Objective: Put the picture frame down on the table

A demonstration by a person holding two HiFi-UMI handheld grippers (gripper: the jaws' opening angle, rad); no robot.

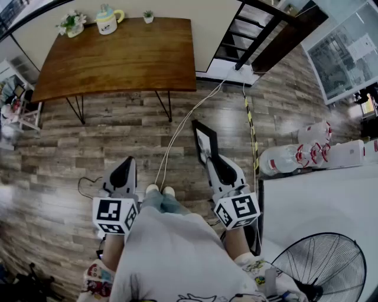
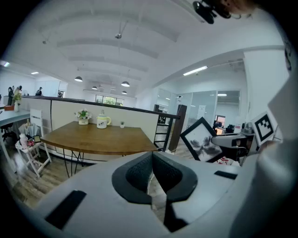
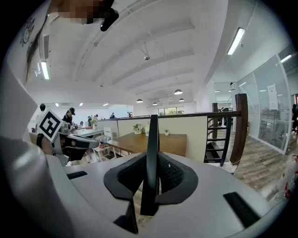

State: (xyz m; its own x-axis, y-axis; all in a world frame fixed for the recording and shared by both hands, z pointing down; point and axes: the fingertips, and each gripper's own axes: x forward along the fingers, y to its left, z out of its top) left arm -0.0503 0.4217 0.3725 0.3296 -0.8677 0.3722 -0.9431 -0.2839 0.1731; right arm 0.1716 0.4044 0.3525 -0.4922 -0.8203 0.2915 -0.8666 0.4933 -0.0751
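Right gripper view: clamping the picture frame [image 3: 152, 135] edge-on with the right gripper [image 3: 150, 173], both pads pressing on its black border, frame sticking upright out of the jaws. Holding the left gripper [image 2: 152, 182] with jaws drawn together on nothing, only a sliver of floor showing past the pads.

Carrying the frame in the air, well short of the table [image 1: 124, 56], over the wood floor [image 1: 88, 135] on the table's near side, roughly in line with the table's right end. Hanging the left gripper level with the right one, likewise well short of the table and further toward its middle.

Noting a flower pot [image 1: 72, 23], a mug [image 1: 108, 20] and a small plant [image 1: 147, 16] lining the table's far edge, leaving the middle and near tabletop bare. Noting a white cable [image 1: 177, 133] running over the floor from beside the table's right end toward the person's feet.

Judging the step as transport: approaching the table, frame not yet over the top, nothing set down.

Needing next, probably: stepping forward past the cable, bringing the frame over the table's near edge, lowering onto bare wood well apart from the things at the far edge, parting the right jaws only once the frame is resting.
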